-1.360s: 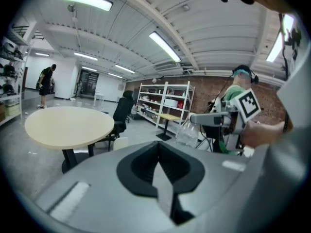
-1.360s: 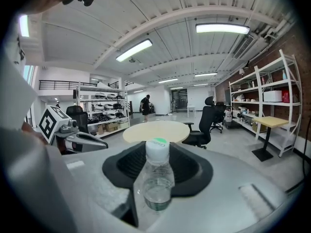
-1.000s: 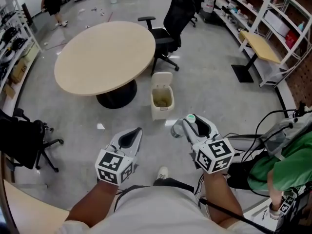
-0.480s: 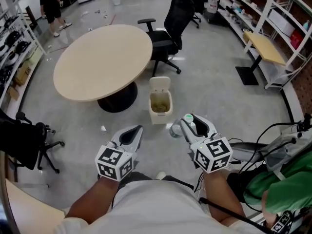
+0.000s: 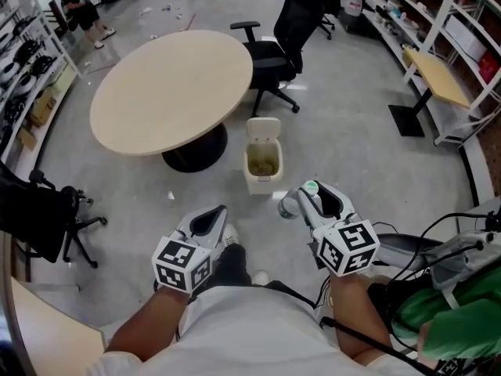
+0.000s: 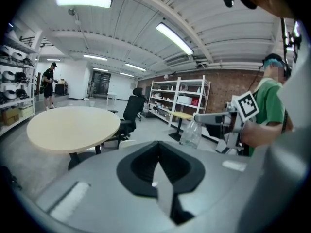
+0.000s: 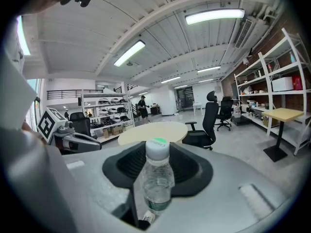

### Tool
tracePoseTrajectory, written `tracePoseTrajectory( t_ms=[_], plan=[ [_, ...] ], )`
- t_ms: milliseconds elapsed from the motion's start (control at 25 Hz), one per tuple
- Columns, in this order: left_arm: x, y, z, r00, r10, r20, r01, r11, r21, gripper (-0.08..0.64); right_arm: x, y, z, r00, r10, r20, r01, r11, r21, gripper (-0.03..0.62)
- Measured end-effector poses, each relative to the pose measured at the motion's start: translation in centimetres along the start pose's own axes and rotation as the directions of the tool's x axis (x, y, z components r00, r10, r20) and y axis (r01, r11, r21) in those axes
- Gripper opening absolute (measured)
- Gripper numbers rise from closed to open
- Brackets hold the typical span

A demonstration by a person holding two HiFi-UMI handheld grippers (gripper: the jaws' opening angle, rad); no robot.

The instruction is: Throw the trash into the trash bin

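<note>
A cream trash bin (image 5: 262, 180) stands on the grey floor with its lid (image 5: 263, 127) up, beside the round table's foot and ahead of both grippers. My right gripper (image 5: 301, 200) is shut on a clear plastic bottle (image 5: 288, 207) with a green cap (image 5: 311, 186), a short way below and right of the bin in the head view. In the right gripper view the bottle (image 7: 157, 181) stands between the jaws of the right gripper (image 7: 156, 198), cap up. My left gripper (image 5: 220, 211) is level with it and shut, with nothing held. The left gripper view shows this left gripper (image 6: 156, 149), and the bottle (image 6: 190, 133).
A round beige table (image 5: 168, 84) stands left of the bin, with a black office chair (image 5: 286, 37) behind it. Another dark chair (image 5: 35, 218) is at the left edge. Shelves and a small desk (image 5: 438, 75) line the right. A person in green (image 5: 458, 327) and cables are at lower right.
The person has stepped forward; a dark trouser leg now shows between the grippers. Both grippers moved a little with the step, and the bottle stays gripped.
</note>
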State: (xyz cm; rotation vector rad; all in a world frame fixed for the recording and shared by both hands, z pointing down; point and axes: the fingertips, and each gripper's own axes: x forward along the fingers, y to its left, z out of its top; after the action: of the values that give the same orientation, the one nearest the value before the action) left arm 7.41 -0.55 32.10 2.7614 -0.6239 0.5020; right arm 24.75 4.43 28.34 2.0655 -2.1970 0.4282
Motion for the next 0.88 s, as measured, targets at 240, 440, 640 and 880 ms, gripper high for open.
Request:
tracePoseTrajectory(
  t_ms=[240,440,640,880],
  plan=[
    [1.7,0.3,0.0,1.000,-0.019,-0.009,0.019,1.000,0.000,0.008,0.4,-0.8,-0.7,1.000,-0.016,-0.013,0.016,1.000,0.010,0.150],
    [3.4,0.2,1.3,0.999,-0.049,0.003,0.049,0.999,0.015,0.008,0.8,-1.7,-0.7,0.999,-0.031,-0.021,0.031,0.999,0.009,0.150],
    [4.6,0.8,1.4,0.998,-0.060,-0.009,0.060,0.998,0.019,0.008,1.9,-2.5,-0.4,0.999,-0.040,-0.021,0.040,0.999,0.019,0.150],
    [6.6,2.3,1.8,0.998,-0.061,-0.029,0.061,0.998,0.010,0.008,4.1,-3.8,-0.5,0.999,-0.040,-0.035,0.042,0.999,0.034,0.150]
  ],
)
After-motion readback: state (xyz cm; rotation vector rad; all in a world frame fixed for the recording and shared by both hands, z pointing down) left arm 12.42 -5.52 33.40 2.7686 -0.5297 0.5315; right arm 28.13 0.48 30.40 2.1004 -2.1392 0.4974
